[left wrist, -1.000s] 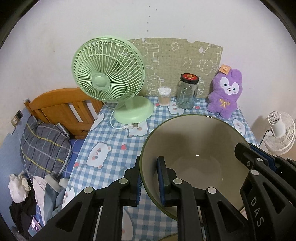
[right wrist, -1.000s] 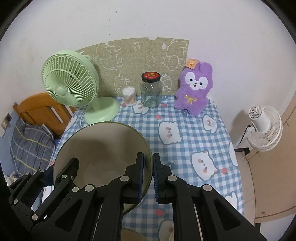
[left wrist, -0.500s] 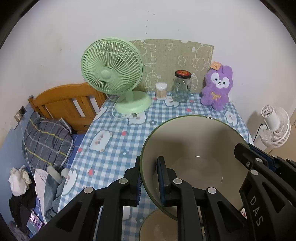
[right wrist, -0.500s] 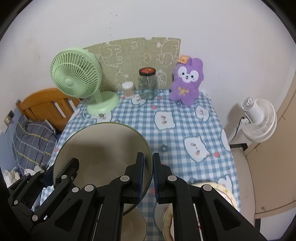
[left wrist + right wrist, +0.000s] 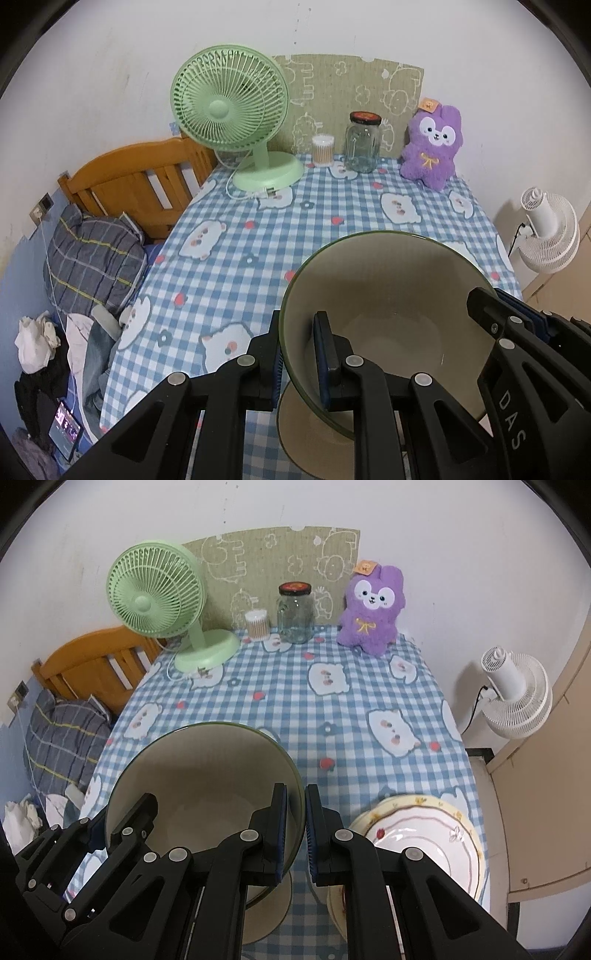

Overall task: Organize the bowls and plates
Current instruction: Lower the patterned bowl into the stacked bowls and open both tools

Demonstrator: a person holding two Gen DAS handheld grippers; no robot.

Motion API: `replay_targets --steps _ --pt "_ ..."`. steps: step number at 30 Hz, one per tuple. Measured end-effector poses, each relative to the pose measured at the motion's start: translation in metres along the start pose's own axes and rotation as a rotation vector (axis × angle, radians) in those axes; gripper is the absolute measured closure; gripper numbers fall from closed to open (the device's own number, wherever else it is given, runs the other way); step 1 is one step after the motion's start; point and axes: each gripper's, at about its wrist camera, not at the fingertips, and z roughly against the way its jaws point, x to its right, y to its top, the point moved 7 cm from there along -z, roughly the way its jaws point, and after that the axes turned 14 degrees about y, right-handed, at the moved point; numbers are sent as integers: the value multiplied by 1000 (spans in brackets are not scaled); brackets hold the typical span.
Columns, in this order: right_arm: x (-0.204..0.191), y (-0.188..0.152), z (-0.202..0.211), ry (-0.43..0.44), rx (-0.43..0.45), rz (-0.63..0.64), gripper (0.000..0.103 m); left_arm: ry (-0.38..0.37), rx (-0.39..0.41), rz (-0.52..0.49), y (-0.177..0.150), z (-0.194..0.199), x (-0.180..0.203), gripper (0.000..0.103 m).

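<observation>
The checked tablecloth (image 5: 354,738) lies bare through mid-frame, bounded above by a green fan (image 5: 157,590), jar (image 5: 295,613) and plush toy (image 5: 371,609). The large bowl (image 5: 388,295), low in frame over a smaller bowl (image 5: 299,435), is pinched at opposite rims by the left gripper (image 5: 297,362) and right gripper (image 5: 295,827), both nearly closed. A plate (image 5: 443,834) sits lower right.

We look down steeply along each claw from the near end of the table (image 5: 229,258), facing its far wall. Both views sit close over the bowl (image 5: 388,295) and share the green fan (image 5: 155,590) at 11 o'clock and the jar (image 5: 295,613) at 12.
</observation>
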Motion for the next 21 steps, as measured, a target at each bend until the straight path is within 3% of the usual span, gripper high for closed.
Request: replay_targets --steps 21 --pt "1 -53 -17 15 -43 0 90 13 -55 7 -55 -12 -2 91"
